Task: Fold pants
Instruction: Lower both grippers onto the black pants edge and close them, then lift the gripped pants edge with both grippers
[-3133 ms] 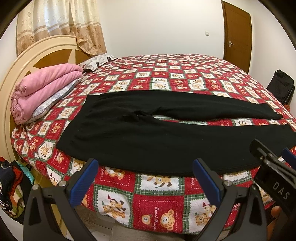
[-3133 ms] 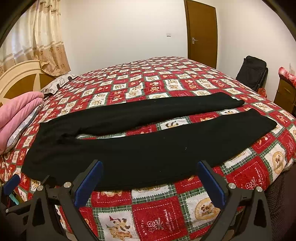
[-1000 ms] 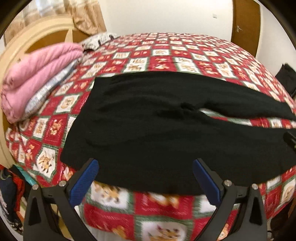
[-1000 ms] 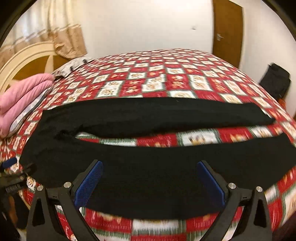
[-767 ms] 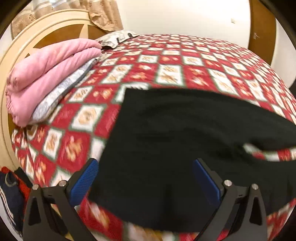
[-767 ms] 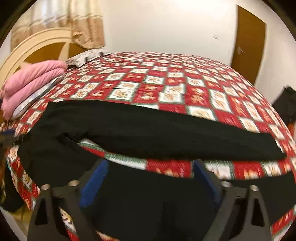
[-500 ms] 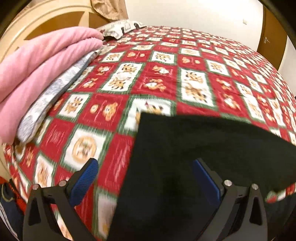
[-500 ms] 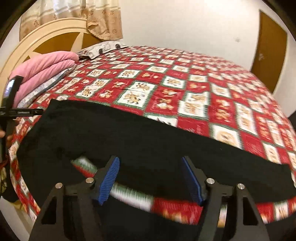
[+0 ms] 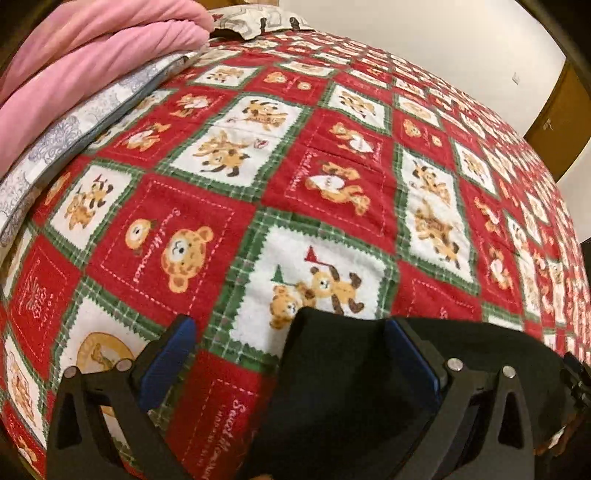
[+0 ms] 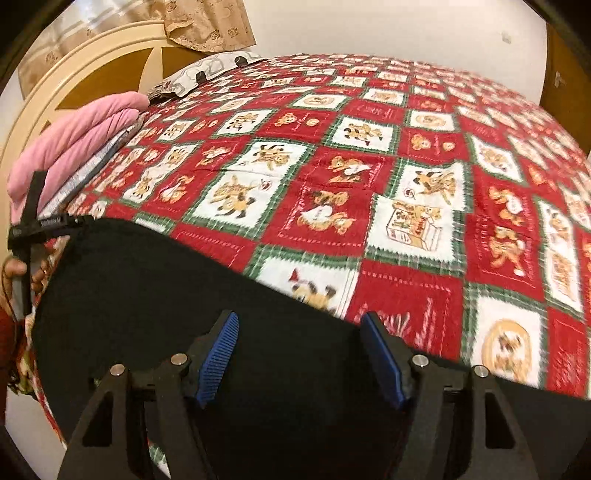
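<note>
Black pants (image 10: 177,295) lie flat on a red patchwork bedspread (image 10: 406,177). In the left wrist view my left gripper (image 9: 291,354) is open, low over the bed, with the far waist corner of the pants (image 9: 343,362) between its blue pads. In the right wrist view my right gripper (image 10: 299,354) is open, its jaws narrower than before, straddling the far edge of the pants further along. The left gripper's body also shows in the right wrist view (image 10: 40,225), at the pants' waist corner.
Folded pink blankets (image 9: 85,62) and a grey patterned pillow (image 9: 258,18) lie by the cream headboard (image 10: 85,70) at the left. A wooden door (image 9: 554,122) stands at the far right. The bedspread (image 9: 332,166) stretches beyond the pants.
Both grippers moved from the near side of the bed forward over the pants to their far edge. The left swung to the waist corner. The right gripper's jaws narrowed.
</note>
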